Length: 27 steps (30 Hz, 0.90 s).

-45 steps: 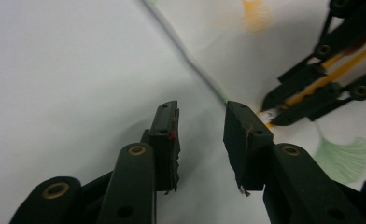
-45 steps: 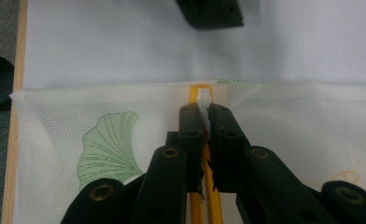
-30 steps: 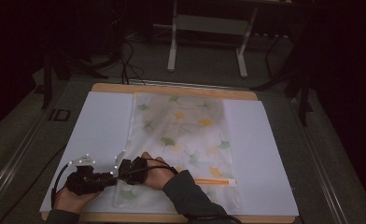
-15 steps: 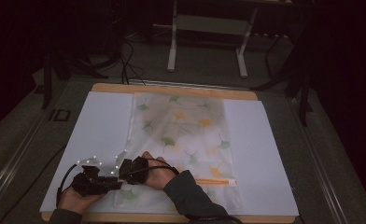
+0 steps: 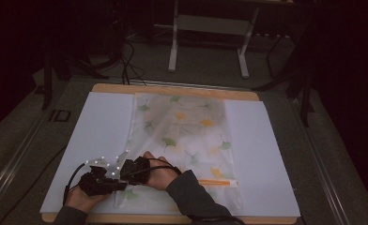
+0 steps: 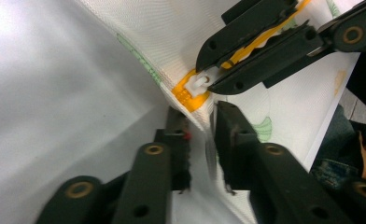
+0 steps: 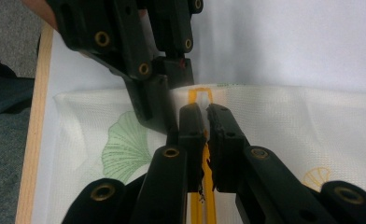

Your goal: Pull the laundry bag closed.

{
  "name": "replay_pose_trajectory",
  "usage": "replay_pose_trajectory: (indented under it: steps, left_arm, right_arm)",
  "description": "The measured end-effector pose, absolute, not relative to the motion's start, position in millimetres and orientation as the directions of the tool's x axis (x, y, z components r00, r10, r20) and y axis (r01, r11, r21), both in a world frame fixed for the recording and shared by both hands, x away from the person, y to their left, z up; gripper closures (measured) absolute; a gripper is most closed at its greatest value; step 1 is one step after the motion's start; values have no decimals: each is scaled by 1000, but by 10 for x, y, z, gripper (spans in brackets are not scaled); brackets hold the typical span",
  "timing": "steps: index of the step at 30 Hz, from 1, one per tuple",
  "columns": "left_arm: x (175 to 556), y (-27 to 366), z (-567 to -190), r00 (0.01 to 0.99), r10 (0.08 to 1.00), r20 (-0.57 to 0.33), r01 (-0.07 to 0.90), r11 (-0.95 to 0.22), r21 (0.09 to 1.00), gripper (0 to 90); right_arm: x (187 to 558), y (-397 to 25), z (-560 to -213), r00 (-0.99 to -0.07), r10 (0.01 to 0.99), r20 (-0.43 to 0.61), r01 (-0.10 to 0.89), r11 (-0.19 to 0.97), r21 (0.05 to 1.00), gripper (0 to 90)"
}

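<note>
A white mesh bag (image 5: 182,136) printed with green and yellow leaves lies flat on a white mat (image 5: 97,126). An orange zipper (image 5: 217,183) runs along its near edge. Both grippers meet at the bag's near left corner. My left gripper (image 6: 202,112) (image 5: 120,186) pinches the bag's corner fabric just below the zipper's orange end (image 6: 186,93). My right gripper (image 7: 204,112) (image 6: 204,81) (image 5: 125,174) is shut on the white zipper pull (image 6: 200,84), right on the orange zipper line (image 7: 197,95). From the top of the right gripper view, the left gripper (image 7: 172,74) reaches down to that same corner.
The mat rests on a wooden board whose front edge (image 5: 172,219) runs just below the hands. A sleeve (image 5: 191,192) lies across the bag's near part. Beyond the table stand a white metal frame (image 5: 210,33) and dark floor cables (image 5: 126,61).
Both hands stay at the bag's near left corner. The left gripper has crept slightly right, closer to the right one. The bag has not visibly shifted.
</note>
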<state>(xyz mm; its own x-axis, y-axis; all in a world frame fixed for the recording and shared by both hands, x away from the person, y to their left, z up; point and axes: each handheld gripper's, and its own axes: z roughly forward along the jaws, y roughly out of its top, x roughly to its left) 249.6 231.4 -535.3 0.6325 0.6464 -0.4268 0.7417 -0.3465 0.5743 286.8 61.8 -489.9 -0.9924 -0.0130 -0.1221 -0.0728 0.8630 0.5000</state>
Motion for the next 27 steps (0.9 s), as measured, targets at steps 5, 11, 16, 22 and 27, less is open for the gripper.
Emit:
replay_pose_trajectory:
  steps: [5, 11, 16, 22, 27]
  left_arm:
    - [2496, 2317, -5350, 639, 637, -430, 737, -350, 578, 840]
    - [2493, 2311, -5354, 640, 637, -430, 737, -352, 576, 879]
    - [2493, 2324, -5353, 635, 633, -443, 742, -339, 579, 885]
    - [2492, 2334, -5344, 641, 625, -446, 737, -338, 586, 887]
    - [2493, 2338, -5342, 640, 624, -449, 738, -335, 586, 888]
  right_arm:
    - [2869, 601, -4899, -993, -14, -120, -72, 864, 499, 848]
    - [2864, 599, -4939, -992, -15, -127, -74, 876, 476, 850]
    - [2879, 593, -4977, -994, -12, -110, -63, 881, 469, 858]
    - [2879, 579, -5011, -994, -1, -113, -54, 881, 470, 900]
    - [2870, 570, -5005, -991, -9, -130, -69, 882, 466, 900]
